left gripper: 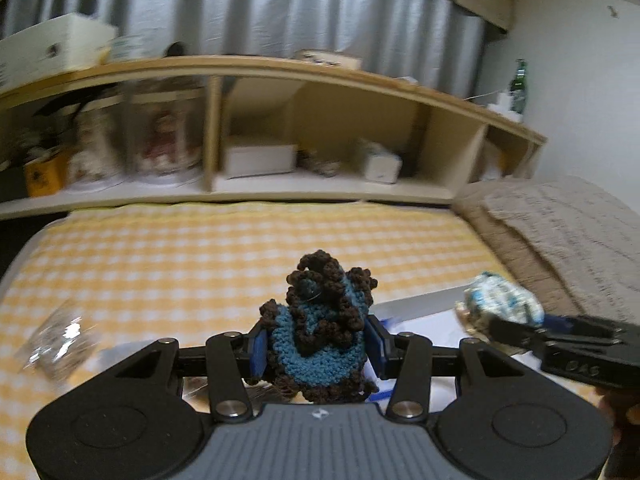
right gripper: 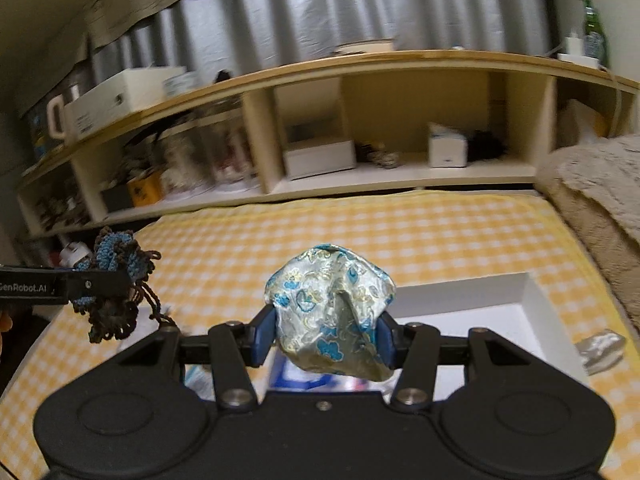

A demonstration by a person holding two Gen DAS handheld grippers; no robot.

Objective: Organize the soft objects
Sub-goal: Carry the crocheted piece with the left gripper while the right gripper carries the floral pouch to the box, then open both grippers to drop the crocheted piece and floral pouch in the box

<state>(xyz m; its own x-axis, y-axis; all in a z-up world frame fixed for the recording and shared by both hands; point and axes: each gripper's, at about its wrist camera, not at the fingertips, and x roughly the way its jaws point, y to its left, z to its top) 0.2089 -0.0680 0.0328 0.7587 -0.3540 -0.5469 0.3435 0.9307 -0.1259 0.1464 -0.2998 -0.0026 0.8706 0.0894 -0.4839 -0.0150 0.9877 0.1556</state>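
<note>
My left gripper (left gripper: 318, 350) is shut on a blue and brown crocheted pouch (left gripper: 320, 320) and holds it above the yellow checked bed cover (left gripper: 200, 256). It also shows at the left of the right wrist view (right gripper: 114, 280). My right gripper (right gripper: 326, 340) is shut on a silver brocade pouch with blue flowers (right gripper: 330, 312), held above a white shallow box (right gripper: 532, 300). That pouch shows at the right of the left wrist view (left gripper: 500, 300).
A wooden shelf unit (left gripper: 320, 72) with boxes and jars runs along the head of the bed. A beige blanket (left gripper: 560, 232) lies to the right. A clear plastic packet (left gripper: 60, 340) lies at the left, a small silver packet (right gripper: 600, 350) right of the box.
</note>
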